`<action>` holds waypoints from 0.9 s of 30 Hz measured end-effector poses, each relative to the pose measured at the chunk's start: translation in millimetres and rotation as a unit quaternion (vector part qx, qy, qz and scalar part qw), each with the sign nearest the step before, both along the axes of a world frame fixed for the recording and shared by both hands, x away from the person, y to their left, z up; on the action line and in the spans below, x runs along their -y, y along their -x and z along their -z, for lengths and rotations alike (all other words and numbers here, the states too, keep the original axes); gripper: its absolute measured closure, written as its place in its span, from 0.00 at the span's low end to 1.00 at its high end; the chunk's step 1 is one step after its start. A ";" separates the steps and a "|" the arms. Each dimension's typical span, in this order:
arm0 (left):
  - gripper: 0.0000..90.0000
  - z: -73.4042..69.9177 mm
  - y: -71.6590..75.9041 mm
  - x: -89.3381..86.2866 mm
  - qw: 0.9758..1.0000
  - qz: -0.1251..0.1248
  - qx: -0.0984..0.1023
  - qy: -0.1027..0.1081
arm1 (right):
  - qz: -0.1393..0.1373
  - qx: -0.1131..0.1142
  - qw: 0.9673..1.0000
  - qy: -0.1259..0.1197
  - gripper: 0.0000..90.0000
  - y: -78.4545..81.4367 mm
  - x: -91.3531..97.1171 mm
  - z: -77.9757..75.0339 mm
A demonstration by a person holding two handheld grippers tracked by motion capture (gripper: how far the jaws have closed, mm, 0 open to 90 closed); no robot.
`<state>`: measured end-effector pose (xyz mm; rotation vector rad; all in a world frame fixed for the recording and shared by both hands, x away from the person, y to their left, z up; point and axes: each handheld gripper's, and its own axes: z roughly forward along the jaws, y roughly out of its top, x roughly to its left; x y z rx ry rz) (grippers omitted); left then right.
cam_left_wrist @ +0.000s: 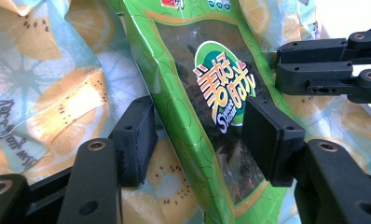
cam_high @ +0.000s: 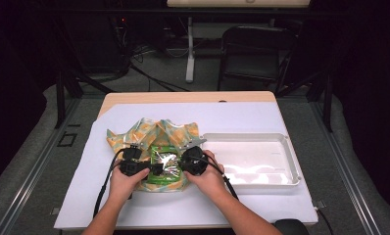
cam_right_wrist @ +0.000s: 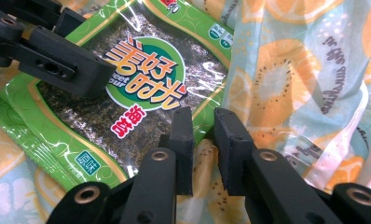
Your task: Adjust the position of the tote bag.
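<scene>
Counted from the white tray (cam_high: 291, 164), which is the single tray on the table: one green seaweed snack packet (cam_high: 164, 166) lies just left of it, and one fruit-print cloth (cam_high: 149, 133) spreads under that packet, also left of the tray. Two black grippers, the left gripper (cam_high: 156, 169) and the right gripper (cam_high: 181, 164), sit left of the tray at the packet, each held by one hand, so two hands. One black chair (cam_high: 254, 51) stands well beyond the tray.

My surface (cam_high: 134, 98) carries a white sheet (cam_high: 242, 117); on it, a fruit-print cloth (cam_high: 149, 131) left of centre and a white tray (cam_high: 293, 166) toward the right edge.
</scene>
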<state>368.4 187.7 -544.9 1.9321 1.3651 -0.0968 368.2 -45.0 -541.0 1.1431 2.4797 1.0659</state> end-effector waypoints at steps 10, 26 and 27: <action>0.53 -3.3 0.8 0.2 1.000 -0.001 0.006 0.006 | -0.002 0.003 1.000 0.005 0.88 0.4 0.5 0.4; 0.62 -13.7 3.7 -0.8 1.000 -0.006 0.019 0.020 | -0.012 0.004 1.000 0.013 0.88 1.1 -1.0 1.4; 0.62 -14.1 4.0 -0.5 1.000 -0.007 0.021 0.020 | -0.013 0.004 1.000 0.012 0.88 1.2 -1.3 1.5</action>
